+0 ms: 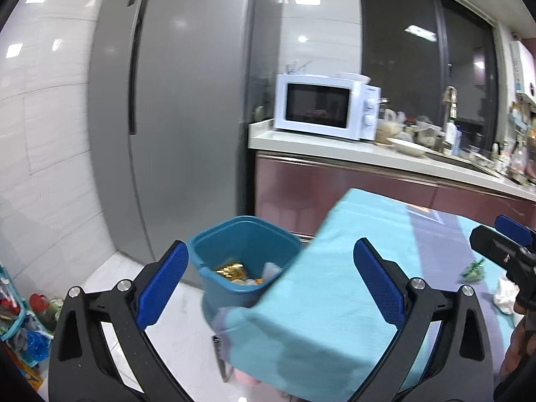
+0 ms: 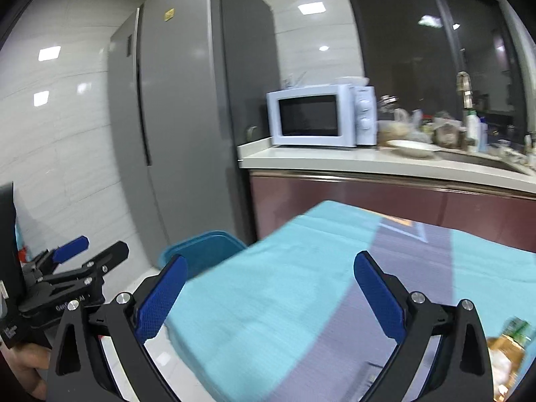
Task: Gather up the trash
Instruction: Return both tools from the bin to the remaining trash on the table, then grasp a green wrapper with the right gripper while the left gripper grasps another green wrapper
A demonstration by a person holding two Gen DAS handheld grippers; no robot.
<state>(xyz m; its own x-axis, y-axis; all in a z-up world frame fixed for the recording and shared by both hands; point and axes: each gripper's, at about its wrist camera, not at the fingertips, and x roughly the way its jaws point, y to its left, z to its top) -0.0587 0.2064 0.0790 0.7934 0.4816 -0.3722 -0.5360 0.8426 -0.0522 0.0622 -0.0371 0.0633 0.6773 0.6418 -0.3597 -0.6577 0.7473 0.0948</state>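
- Fingers of left gripper (image 1: 268, 284) spread wide, nothing between them; right gripper (image 2: 268, 294) the same, also empty.
- Step looks like between drops: both free, next pick pending.
- Trash left on the cloth-covered bench (image 1: 335, 284): green scrap (image 1: 474, 269), white crumpled paper (image 1: 504, 293), both near its right side.
- Bin (image 1: 244, 258) on floor off bench's left corner, wrappers already inside.
- Next move likely needs right gripper down over a scrap.

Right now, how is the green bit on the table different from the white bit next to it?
The green scrap is small, dark and spiky; the white scrap is bigger, pale and crumpled. The green scrap lies farther from the camera; the white scrap lies nearer. Both rest on the blue tablecloth, not yet in the bin.
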